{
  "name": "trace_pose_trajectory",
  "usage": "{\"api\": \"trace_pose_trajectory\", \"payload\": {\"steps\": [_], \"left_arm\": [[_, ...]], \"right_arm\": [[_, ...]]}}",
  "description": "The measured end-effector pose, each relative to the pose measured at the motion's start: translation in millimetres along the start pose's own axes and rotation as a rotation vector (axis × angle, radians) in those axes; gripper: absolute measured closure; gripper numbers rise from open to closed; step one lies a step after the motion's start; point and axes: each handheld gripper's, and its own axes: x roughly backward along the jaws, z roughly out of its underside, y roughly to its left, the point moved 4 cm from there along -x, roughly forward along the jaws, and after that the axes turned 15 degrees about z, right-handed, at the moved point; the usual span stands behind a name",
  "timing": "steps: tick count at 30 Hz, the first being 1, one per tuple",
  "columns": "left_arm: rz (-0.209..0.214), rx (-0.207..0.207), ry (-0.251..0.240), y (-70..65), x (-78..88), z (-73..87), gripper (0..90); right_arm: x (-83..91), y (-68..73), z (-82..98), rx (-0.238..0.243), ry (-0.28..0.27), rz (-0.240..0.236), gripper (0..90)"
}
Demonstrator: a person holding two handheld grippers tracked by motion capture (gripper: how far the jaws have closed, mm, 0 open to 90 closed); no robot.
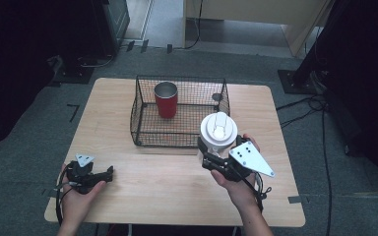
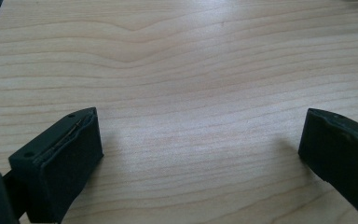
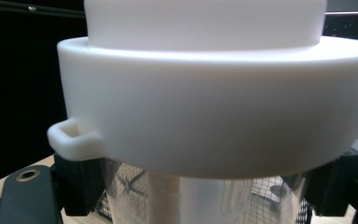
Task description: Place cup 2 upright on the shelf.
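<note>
While the left gripper [image 1: 109, 173] idles with jaws spread and empty, the right gripper [image 1: 207, 158] is clamped on a clear tumbler [image 1: 215, 143] with a white lid [image 1: 218, 129].

Grip sits just under the lid rim, body upright, held beside the front right corner of the wire basket [image 1: 142, 118]; probably bound for the basket, where a red cup [image 1: 166, 100] stands at back left. Pale wood table [image 1: 128, 196], bare at front. Grey carpet, loose cables, dark stands around.
</note>
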Motion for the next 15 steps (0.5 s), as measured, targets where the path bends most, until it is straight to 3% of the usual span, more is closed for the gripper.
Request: {"api": "trace_pose_trajectory", "payload": {"steps": [15], "left_arm": [[0.0, 0.0, 0.0, 0.0, 0.0, 0.0, 0.1]], "right_arm": [[-22.7, 4.1, -19.7, -0.003, -0.039, 0.01, 16.5]]}}
